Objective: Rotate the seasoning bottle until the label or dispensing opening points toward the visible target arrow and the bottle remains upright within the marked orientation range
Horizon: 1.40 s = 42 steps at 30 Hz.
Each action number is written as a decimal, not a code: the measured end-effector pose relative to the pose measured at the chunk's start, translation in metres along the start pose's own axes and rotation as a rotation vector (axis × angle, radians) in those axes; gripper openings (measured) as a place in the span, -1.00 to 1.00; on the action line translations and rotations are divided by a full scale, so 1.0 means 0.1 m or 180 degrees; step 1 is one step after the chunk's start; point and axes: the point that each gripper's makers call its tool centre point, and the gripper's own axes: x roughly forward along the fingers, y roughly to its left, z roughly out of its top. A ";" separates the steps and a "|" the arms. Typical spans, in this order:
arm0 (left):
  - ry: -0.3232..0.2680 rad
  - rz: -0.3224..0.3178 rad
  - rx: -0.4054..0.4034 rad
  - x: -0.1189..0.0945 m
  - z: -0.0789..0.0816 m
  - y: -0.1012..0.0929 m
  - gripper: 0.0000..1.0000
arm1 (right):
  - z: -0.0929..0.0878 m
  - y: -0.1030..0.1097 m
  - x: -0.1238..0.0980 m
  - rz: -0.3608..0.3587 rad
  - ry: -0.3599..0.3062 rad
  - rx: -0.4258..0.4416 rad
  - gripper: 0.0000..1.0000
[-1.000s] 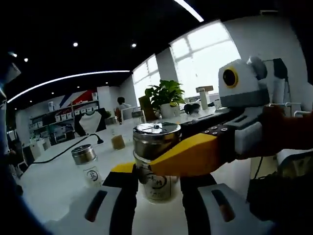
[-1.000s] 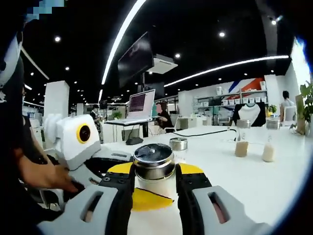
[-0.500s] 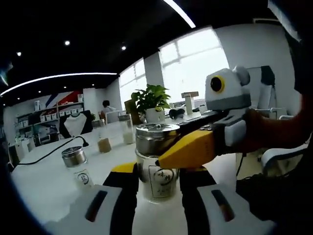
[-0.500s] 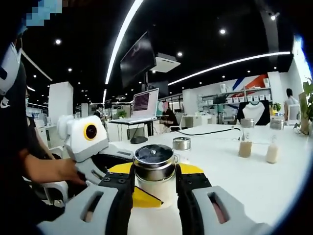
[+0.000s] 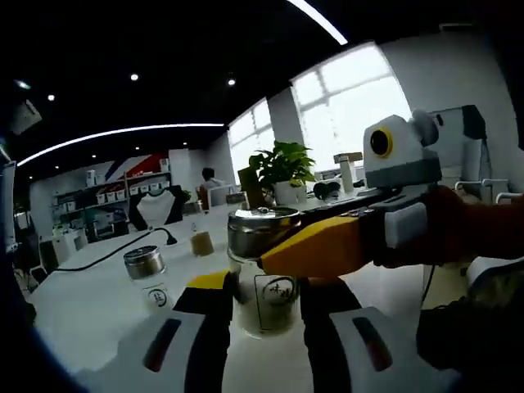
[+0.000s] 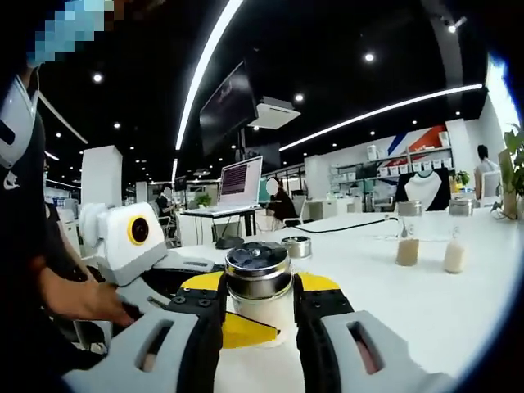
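Observation:
The seasoning bottle (image 5: 266, 307) is a clear glass jar with a metal lid (image 6: 257, 268) and a black-printed label facing the left gripper view. It stands upright on the white table (image 5: 82, 311). My left gripper (image 5: 264, 282) holds its glass body, jaws pressed to both sides. My right gripper (image 6: 258, 285) is shut on the lid and neck. In the left gripper view it reaches in from the right, and one of its yellow fingers (image 5: 315, 246) crosses the lid. In the right gripper view the left gripper's yellow fingertip (image 6: 244, 329) lies low against the jar.
A second lidded jar (image 5: 148, 274) stands to the left on the table, also seen further back (image 6: 295, 246). Two small bottles (image 6: 407, 247) (image 6: 452, 252), a black cable (image 5: 98, 258), a potted plant (image 5: 282, 168) and a laptop (image 6: 237, 180) sit farther off. A person's hand (image 6: 78, 299) holds the left gripper.
Both views have swung slightly with the hands. The bottle stays between both pairs of jaws, and its label sits a little further right in the left gripper view.

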 end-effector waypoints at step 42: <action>-0.0005 -0.0187 -0.0344 0.03 0.04 0.05 -0.32 | 0.03 -0.10 0.09 -0.0148 0.0051 0.0041 -0.38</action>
